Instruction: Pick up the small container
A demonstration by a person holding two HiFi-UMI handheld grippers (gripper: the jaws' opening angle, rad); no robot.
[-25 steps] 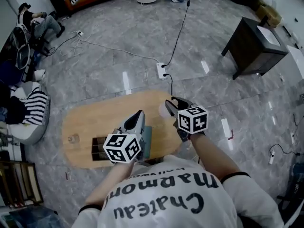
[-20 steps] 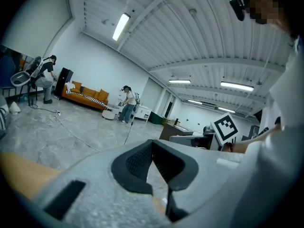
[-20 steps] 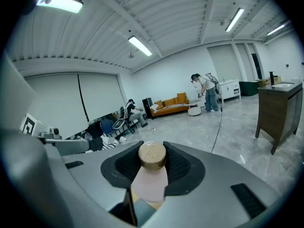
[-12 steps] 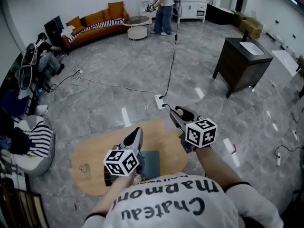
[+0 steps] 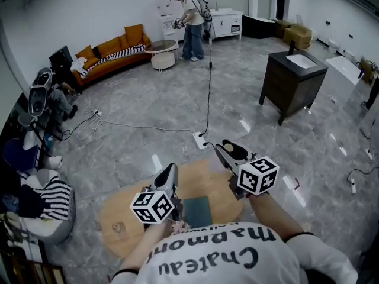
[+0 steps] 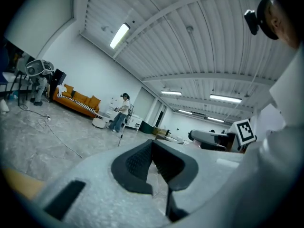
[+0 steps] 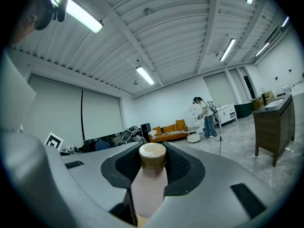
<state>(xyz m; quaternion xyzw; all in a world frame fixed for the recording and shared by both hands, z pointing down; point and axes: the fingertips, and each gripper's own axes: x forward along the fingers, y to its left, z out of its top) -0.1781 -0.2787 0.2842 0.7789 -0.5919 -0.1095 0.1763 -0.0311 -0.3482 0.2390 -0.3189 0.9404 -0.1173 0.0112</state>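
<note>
The small container (image 7: 150,182), a pale pink bottle with a brown cap, stands upright between the pads of my right gripper (image 7: 153,152), which is shut on it. In the head view that right gripper (image 5: 228,151) is raised above the right end of the oval wooden table (image 5: 204,173), and only a pale bit of the container shows in its jaws. My left gripper (image 5: 168,175) hovers over the table's middle. In the left gripper view, the left gripper (image 6: 153,145) has its jaws shut, tips touching, with nothing between them.
A teal mat (image 5: 197,211) and a small glass object (image 5: 118,228) lie on the table. A power strip (image 5: 200,139) with cables sits on the grey floor beyond. A dark cabinet (image 5: 291,78) stands far right, an orange sofa (image 5: 112,55) and a person (image 5: 192,22) at the back.
The head view has tilted up, so the table sits lower in frame and more of the room shows. Both grippers stay raised; the right one keeps the container.
</note>
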